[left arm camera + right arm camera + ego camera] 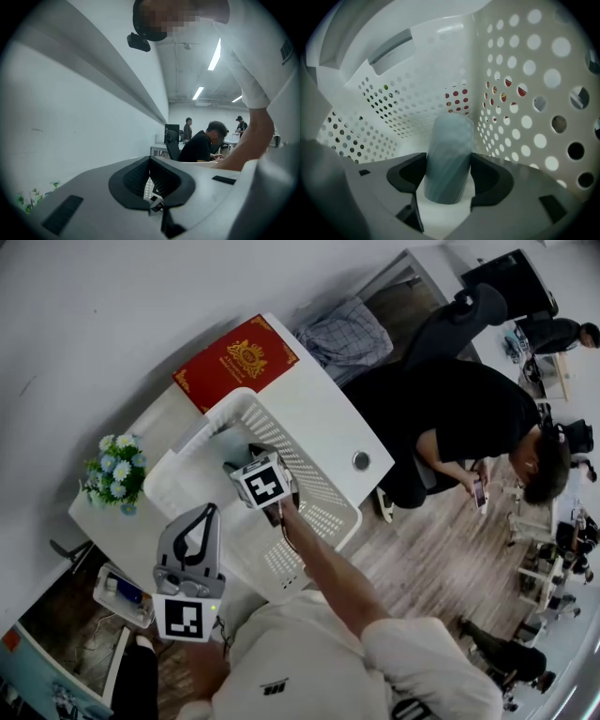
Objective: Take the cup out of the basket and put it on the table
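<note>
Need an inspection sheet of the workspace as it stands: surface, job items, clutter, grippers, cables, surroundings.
Surface: white table, largely covered by the basket.
Job's things: white perforated basket on the table; pale blue cup inside it near a corner, not yet out.
Clutter: red folder with a gold emblem at the far end; flowers at the left corner; small round metal thing.
Grippers: right gripper down in the basket, pads against both sides of the cup; left gripper outside the basket, jaws together, empty.
Cables: thin dark cable along the right forearm.
Surroundings: seated person in black beside the table, looking at a phone; wooden floor; more desks and people beyond.
</note>
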Demonstrator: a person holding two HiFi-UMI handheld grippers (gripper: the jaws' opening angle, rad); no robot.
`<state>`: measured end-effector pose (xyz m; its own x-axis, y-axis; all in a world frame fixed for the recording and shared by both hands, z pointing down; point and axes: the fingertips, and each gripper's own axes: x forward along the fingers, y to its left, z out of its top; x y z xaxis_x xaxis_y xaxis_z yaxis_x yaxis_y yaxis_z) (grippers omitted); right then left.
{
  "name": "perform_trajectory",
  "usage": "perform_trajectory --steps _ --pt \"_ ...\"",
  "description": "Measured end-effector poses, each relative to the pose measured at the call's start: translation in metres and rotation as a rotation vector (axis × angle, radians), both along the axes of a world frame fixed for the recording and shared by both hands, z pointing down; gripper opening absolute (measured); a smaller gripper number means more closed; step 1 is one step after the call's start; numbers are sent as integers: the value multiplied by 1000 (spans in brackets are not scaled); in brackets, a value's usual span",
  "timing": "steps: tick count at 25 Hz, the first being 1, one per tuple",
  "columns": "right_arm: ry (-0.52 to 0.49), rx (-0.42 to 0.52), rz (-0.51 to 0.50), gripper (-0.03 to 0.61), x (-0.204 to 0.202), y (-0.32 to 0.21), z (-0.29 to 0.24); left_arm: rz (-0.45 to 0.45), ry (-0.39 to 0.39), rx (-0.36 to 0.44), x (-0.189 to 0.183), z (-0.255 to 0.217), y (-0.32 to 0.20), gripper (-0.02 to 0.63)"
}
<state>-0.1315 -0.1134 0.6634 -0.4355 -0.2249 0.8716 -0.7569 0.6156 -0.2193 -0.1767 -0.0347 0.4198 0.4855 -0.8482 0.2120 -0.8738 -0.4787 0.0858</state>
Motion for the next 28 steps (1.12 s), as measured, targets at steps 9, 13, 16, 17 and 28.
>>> perform_trajectory --steps 9,13,16,17,28 --pt "-14 10 -3 301 5 1 -8 -5 4 -10 0 1 1 9" --pt "-41 -6 11 299 6 3 -8 -15 11 -11 -1 1 1 9" --pt "-46 2 13 299 9 2 -7 -16 8 -13 -1 1 2 9" --pt "-48 3 16 299 10 1 -8 -17 9 -10 -1 0 2 9" --pt "-126 -51 72 296 13 7 -18 -17 6 -4 -1 -1 1 9"
